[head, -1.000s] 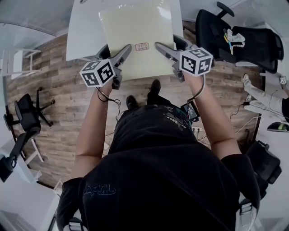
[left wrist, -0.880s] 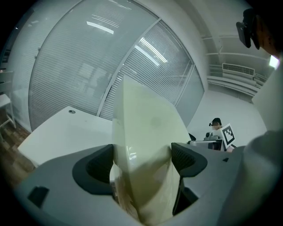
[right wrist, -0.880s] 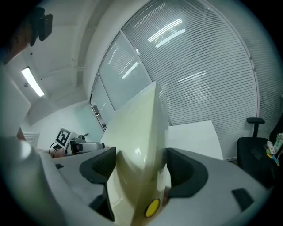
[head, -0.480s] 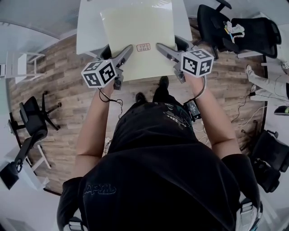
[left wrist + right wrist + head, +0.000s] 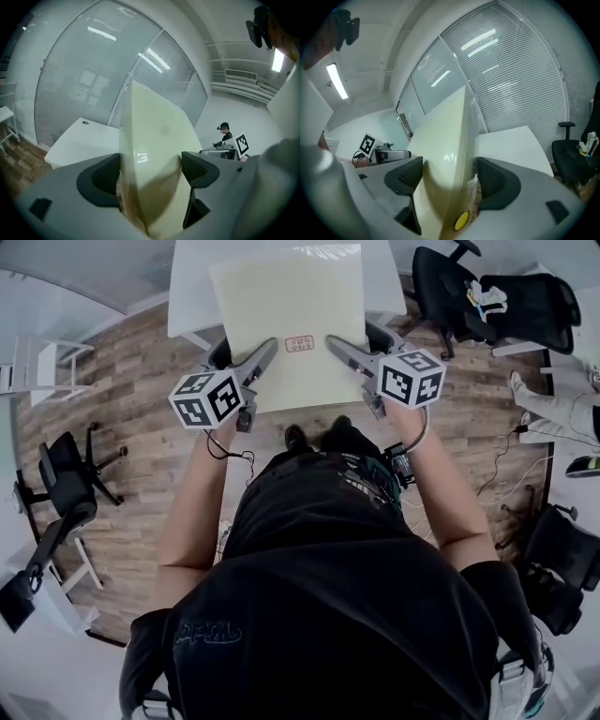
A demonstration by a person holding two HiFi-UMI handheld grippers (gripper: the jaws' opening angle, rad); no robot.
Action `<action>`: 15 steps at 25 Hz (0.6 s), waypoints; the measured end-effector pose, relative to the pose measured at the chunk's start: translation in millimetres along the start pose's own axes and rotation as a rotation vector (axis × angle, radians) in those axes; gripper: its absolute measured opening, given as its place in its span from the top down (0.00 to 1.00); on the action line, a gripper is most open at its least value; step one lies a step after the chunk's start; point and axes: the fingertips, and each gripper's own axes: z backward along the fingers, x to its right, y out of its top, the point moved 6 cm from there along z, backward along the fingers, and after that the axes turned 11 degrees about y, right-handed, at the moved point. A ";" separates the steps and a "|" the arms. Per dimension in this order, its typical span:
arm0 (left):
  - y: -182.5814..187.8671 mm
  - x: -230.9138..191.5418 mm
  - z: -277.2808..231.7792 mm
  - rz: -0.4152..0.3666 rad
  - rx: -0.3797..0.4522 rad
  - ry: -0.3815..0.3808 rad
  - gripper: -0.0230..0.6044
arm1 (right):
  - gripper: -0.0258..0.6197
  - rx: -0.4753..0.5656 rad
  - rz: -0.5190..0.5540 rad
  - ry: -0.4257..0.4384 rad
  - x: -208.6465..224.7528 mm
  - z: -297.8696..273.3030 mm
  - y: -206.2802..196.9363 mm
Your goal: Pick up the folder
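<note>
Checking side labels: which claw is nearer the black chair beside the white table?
Right. The right claw grips the folder on the side toward the chair; the left claw grips its opposite side, farther away.

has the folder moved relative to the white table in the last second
Yes. The folder has come toward the person: more of it now hangs past the white table's near edge, over the wood floor.
</note>
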 end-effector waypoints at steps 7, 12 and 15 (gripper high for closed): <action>-0.8 7.1 14.1 -0.004 0.016 0.016 0.29 | 0.40 -0.007 0.012 0.017 -9.7 6.5 1.1; -3.3 10.7 15.2 0.009 0.019 0.041 0.29 | 0.40 -0.026 0.014 0.037 -5.8 6.6 2.6; -18.3 35.3 27.0 0.010 0.029 0.055 0.29 | 0.40 -0.033 0.026 0.055 -9.4 32.4 -5.5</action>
